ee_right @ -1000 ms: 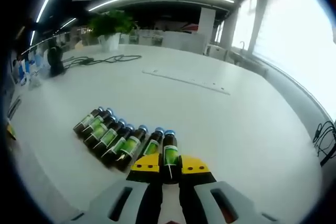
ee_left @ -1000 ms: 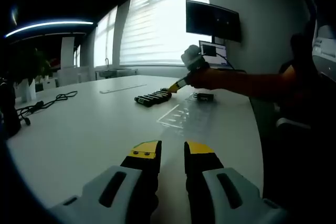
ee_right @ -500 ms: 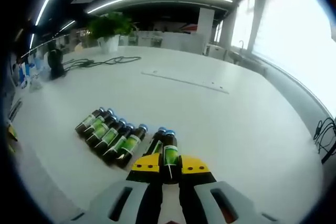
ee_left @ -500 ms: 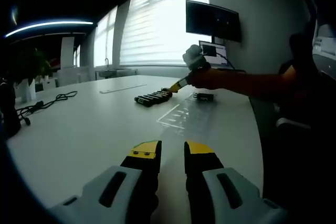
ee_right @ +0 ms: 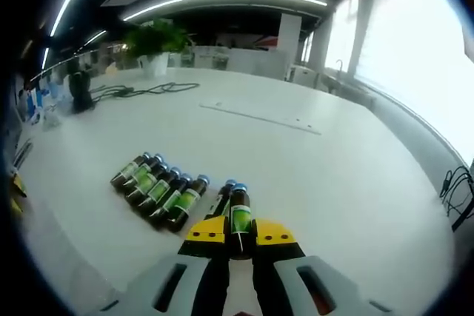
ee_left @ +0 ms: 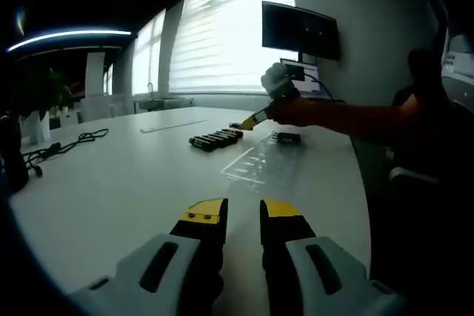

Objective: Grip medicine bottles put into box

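Small dark medicine bottles with green labels and blue caps lie in a row [ee_right: 159, 190] on the white table [ee_right: 318, 175]. My right gripper [ee_right: 238, 232] is shut on one such bottle [ee_right: 238, 216], held a little above the table. One more bottle [ee_right: 221, 196] lies just left of it, apart from the row. In the left gripper view the right gripper [ee_left: 249, 120] hovers past the bottle row [ee_left: 215, 138], held by a hand in an orange sleeve. A clear box [ee_left: 259, 163] lies flat nearer to me. My left gripper [ee_left: 243, 212] rests low over the table, its jaws slightly open with nothing between them.
A small dark item [ee_left: 287, 137] lies beyond the clear box. A monitor [ee_left: 300, 29] stands at the table's far edge. A black cable [ee_right: 148, 88], a potted plant [ee_right: 153, 41] and a long flat strip [ee_right: 259, 118] sit farther out on the table.
My right gripper has risen and drawn back with its bottle. The bottle beside it now lies apart from the rest of the row. My left gripper has not moved.
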{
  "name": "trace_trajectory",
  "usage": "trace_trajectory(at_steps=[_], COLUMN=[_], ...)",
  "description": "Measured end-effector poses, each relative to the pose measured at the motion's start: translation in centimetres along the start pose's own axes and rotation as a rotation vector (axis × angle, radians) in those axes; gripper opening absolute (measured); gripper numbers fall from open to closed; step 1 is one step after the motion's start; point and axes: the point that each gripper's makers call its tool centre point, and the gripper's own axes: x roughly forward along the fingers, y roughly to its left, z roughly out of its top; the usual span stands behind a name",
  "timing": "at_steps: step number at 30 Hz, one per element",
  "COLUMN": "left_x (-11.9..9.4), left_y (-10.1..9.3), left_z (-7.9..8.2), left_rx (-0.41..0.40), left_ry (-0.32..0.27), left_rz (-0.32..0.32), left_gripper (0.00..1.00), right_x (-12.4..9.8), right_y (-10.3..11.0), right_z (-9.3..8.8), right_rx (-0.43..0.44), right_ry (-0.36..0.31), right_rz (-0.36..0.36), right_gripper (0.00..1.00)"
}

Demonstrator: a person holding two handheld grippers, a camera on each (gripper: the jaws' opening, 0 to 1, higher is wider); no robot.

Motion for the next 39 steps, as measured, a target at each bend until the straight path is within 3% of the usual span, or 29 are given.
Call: trace_trajectory(at_steps=[10, 28, 39], left_x=[0.0, 0.1, 0.1], left_y=[0.0, 0.0, 0.0], left_z=[0.0, 0.1, 0.1], left_rx=[0.001, 0.001, 0.001], left_ry=[0.003, 0.001, 0.002], left_rz=[0.004, 0.002, 0.003], left_gripper=[0.12, 0.12, 0.12], right_x=[-1.4, -6.2, -8.2], right_y=[-0.4, 1.3, 1.8], right_z=[-0.1, 0.9, -0.7], right_rx=[-0.004, -0.016, 0.017], right_ry=[-0.013, -0.091, -0.082], right_rz=[-0.008, -0.003, -0.002], right_gripper=[0.07, 0.07, 0.07])
